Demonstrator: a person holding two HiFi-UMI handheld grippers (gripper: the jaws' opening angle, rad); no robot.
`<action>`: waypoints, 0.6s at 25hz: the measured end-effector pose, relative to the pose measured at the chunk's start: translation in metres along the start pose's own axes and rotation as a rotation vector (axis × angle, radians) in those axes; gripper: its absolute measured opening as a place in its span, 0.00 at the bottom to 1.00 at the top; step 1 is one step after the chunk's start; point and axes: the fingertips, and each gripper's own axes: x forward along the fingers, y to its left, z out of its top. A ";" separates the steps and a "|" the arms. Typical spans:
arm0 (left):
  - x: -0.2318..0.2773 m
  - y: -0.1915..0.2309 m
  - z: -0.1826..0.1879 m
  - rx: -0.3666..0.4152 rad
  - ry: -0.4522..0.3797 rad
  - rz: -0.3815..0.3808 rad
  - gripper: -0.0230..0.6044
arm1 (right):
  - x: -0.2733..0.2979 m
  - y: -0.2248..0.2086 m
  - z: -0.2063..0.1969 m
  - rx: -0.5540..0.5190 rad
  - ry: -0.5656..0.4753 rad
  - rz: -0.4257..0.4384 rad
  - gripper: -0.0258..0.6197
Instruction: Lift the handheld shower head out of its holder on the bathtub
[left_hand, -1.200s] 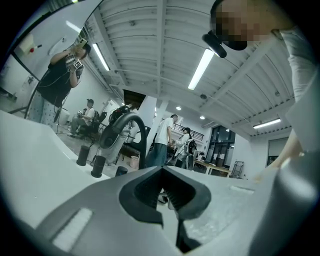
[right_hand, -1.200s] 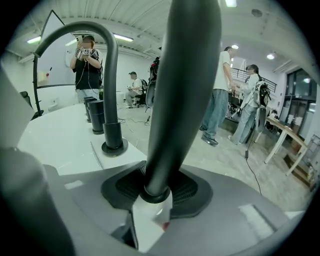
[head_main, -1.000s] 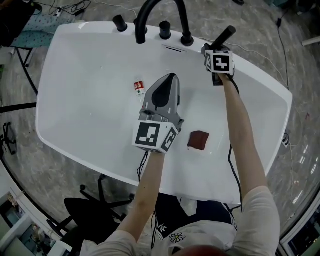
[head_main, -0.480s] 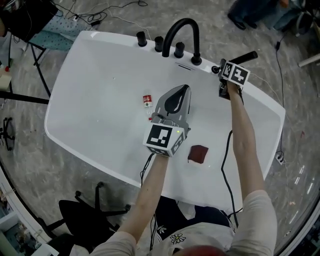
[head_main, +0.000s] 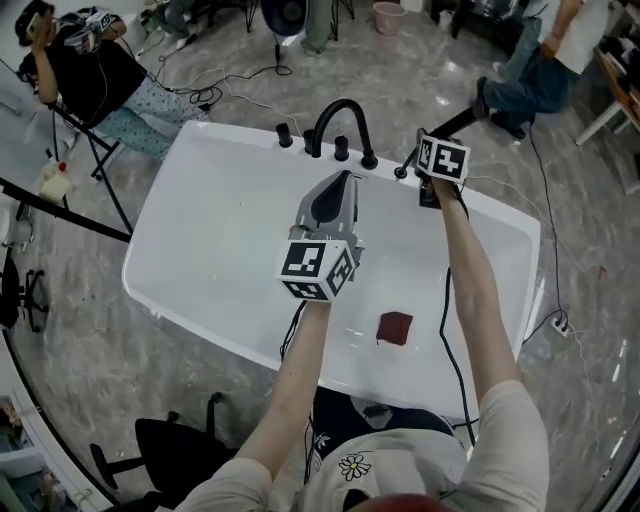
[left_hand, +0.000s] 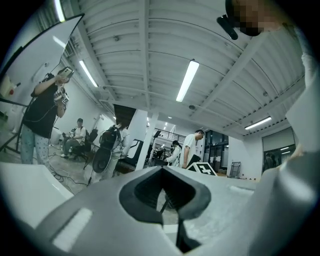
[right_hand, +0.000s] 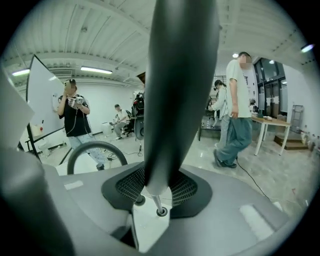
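My left gripper (head_main: 338, 182) hangs over the middle of the bathtub (head_main: 165, 225). Its jaws are pressed together on nothing, and it is well apart from the job. The black faucet (head_main: 340, 118) arches at the upper rim, center frame.

My right gripper (right_hand: 156, 197) is right of the faucet, at the tub's upper-right rim. It is pinching the shower head (head_main: 458, 124) low on its handle.

- **Grip:** in the right gripper view the dark handle stands straight up between the jaws and runs out the top of frame. The grip sits across the long axis, near the bottom end.
- **Axis:** in the head view the same handle slants from the marker cube toward the upper right.
- **Holder:** a small black fitting (head_main: 403, 172) sits on the rim just left of the gripper. It is probably the holder. I can't tell whether the handle's lower end is clear of it.

My call is that the pull goes along the handle's own axis, up and away from the rim, with the right arm only. A dark red cloth (head_main: 396, 327) lies in the tub at lower center, out of the way.
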 end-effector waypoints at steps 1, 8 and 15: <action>0.000 -0.009 0.010 -0.002 -0.007 -0.005 0.04 | -0.015 0.005 0.011 -0.011 -0.020 0.016 0.28; -0.009 -0.073 0.071 0.012 -0.056 -0.010 0.04 | -0.139 0.039 0.075 -0.095 -0.182 0.125 0.28; -0.023 -0.130 0.110 0.044 -0.090 0.003 0.04 | -0.250 0.027 0.107 -0.140 -0.294 0.155 0.28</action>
